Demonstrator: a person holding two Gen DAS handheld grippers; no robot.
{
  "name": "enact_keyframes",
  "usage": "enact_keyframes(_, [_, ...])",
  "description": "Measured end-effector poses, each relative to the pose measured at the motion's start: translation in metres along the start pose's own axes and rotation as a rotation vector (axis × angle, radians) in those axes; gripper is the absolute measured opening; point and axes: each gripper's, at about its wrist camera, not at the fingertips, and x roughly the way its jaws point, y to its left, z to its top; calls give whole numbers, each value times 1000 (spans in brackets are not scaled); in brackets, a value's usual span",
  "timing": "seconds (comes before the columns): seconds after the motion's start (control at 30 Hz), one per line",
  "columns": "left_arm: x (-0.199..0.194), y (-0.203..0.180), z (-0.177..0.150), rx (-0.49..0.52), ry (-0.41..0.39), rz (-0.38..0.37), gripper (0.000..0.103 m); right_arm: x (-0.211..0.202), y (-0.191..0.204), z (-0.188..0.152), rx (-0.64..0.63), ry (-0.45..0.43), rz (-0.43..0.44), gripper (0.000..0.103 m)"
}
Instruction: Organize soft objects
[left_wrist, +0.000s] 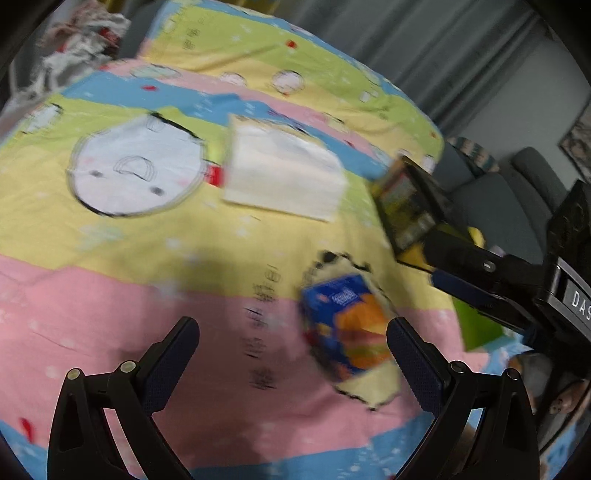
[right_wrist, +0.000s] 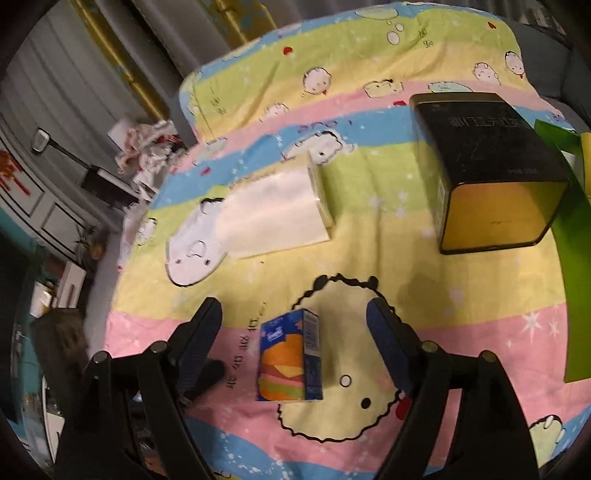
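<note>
The right wrist view is sharp; the left is smeared by motion. Leftmost in both lies a pile of crumpled white-and-red cloth off the edge of the pastel-striped cartoon-print bedsheet. Next comes a flat white plastic-wrapped tissue pack, lying on the sheet well beyond the small blue tissue packet with a burger picture. That packet stands on a yellow cartoon face, between the spread fingers of the right hand-held gripper, which is open and not touching it. Only the right view shows the whole black-and-gold rectangular box resting at the sheet's right. The left view alone shows the left hand-held gripper, open and empty, with the packet just inside its right finger.
</note>
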Motion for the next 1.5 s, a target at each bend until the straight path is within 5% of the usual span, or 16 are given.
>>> enact_keyframes(0.2, [13, -25, -12, 83, 14, -109, 62, 18, -8, -8, 14, 65, 72, 54])
enact_keyframes(0.5, [25, -23, -15, 44, 7, -120, 51, 59, -24, -18, 66, 197, 99, 45])
enact_keyframes(0.6, [20, -28, -14, 61, -8, -113, 50, 55, -23, -19, 47, 181, 91, 41])
enact_keyframes(1.13, [-25, -138, 0, 327, -240, -184, 50, -76, -42, 2, 47, -210, 110, 40])
enact_keyframes(1.5, [-10, -209, 4, 460, -260, -284, 50, -139, -91, 0, 138, -391, 66, 40])
